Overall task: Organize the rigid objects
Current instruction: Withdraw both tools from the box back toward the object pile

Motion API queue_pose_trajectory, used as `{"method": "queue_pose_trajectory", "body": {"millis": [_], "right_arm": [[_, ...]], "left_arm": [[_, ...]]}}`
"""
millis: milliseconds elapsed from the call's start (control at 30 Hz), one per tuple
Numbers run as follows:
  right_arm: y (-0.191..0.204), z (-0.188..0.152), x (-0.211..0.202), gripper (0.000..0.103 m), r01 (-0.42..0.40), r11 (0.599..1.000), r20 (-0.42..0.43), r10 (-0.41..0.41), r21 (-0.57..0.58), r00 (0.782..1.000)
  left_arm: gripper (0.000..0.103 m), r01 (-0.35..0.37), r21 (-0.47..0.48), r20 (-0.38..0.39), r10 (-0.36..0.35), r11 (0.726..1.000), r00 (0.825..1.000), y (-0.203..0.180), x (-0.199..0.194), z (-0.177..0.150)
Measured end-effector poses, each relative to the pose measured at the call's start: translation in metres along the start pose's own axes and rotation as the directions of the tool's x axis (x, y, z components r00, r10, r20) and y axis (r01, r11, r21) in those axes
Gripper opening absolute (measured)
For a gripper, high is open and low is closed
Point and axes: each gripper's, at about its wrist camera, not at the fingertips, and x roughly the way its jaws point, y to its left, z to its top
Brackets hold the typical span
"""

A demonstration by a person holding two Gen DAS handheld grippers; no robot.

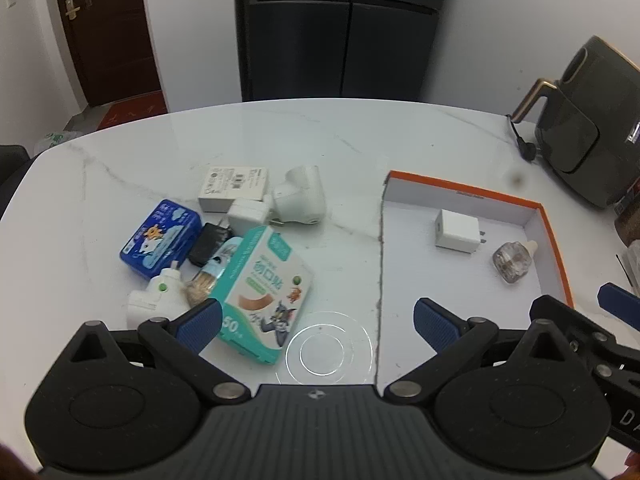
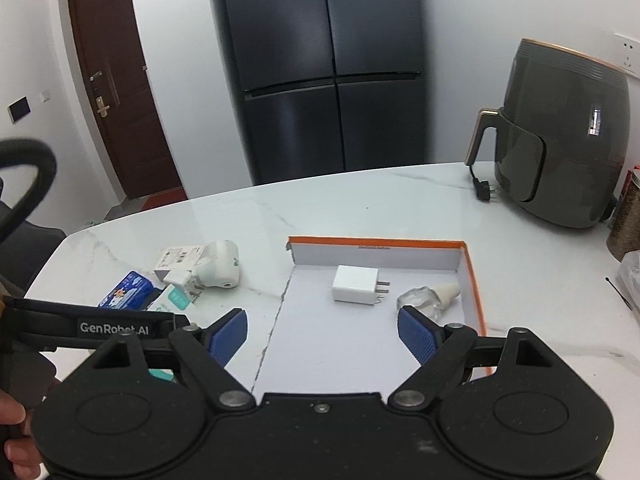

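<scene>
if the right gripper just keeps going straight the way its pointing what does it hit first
Probably the white floor of the orange-rimmed tray. The right gripper is open and empty, angled down over it. The white charger lies further along that line, though depth is hard to judge.

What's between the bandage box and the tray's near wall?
Bare tabletop, apart from a ring-shaped light reflection. The left wrist view shows it: nothing lies between the bandage box and the tray.

We see a white marble table (image 1: 320,132) veined grey, a white box (image 1: 472,200) rimmed orange, a white charger (image 1: 458,236), a blue cartoon tin (image 1: 160,238), a teal-and-white plaster box (image 1: 264,292)
</scene>
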Motion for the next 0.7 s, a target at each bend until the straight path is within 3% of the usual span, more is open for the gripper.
{"method": "queue_pose_trajectory", "body": {"millis": [700], "right_arm": [[0.052,-0.003,0.016,0.098,-0.090,0.994,-0.033,0.087,-0.069,0.996]], "left_arm": [[0.103,-0.058,-0.079,-0.002,0.058,0.995,0.998,0.057,-0.007,-0.005]]}}
